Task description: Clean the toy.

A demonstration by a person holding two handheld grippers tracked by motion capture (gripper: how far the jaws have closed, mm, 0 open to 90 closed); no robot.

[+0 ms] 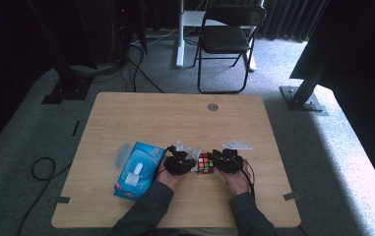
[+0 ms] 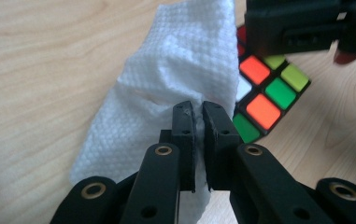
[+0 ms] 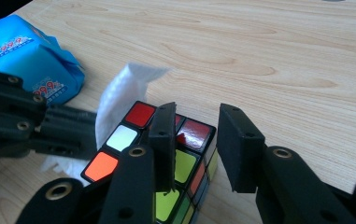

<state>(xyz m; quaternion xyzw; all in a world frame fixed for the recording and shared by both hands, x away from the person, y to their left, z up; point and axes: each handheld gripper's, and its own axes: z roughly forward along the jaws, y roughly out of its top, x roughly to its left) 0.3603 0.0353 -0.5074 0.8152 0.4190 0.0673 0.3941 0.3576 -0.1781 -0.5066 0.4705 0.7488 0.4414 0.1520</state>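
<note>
We pinch a white tissue (image 2: 166, 88) w/ left tongs (image 2: 198, 116), against the cube (image 3: 175, 154) mid-bench (image 1: 175, 113). Right tongs (image 3: 199, 140) clamp cube's corner. Tissue pack (image 1: 138, 169) lies left, one tissue poking out.

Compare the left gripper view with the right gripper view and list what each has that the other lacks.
Left gripper view adds: a close look at the left claw pinching the white tissue between shut jaws.
Right gripper view adds: the blue tissue pack, and the right claw with its jaws astride the Rubik's cube.
Both share: the Rubik's cube, the tissue beside it, the wooden table, and part of the opposite claw.
</note>
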